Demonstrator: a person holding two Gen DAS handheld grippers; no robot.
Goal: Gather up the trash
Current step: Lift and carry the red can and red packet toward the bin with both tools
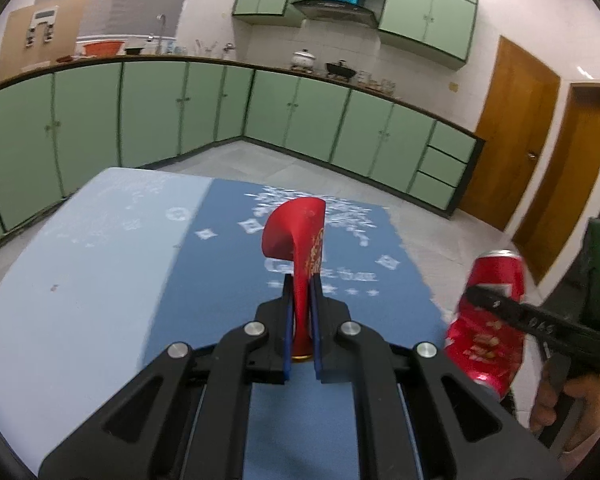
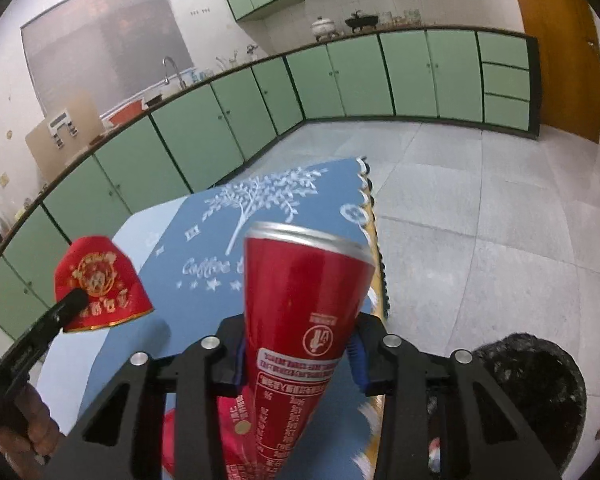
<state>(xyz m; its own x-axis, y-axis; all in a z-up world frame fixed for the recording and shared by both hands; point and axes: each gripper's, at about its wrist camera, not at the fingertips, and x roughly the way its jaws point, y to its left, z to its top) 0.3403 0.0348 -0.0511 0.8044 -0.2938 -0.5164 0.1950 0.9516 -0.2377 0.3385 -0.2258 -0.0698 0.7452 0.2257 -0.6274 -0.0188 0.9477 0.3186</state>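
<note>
Left gripper [image 1: 302, 284] clamped on a flattened red paper cup with gold print [image 1: 300, 240], rim curled, held up above the blue patterned tabletop [image 1: 100, 280]. Right gripper [image 2: 298, 354] closed around a red aluminium drink can [image 2: 304, 300] with white label text, silver rim, lifted at the tabletop's right edge. Black-lined round trash bin [image 2: 540, 392] on the floor, lower right.

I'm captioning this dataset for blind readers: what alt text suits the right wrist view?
The right gripper clamps a red drink can above a blue tablecloth. At left, the left gripper holds a flattened red paper cup; a black-lined bin sits lower right.
</note>
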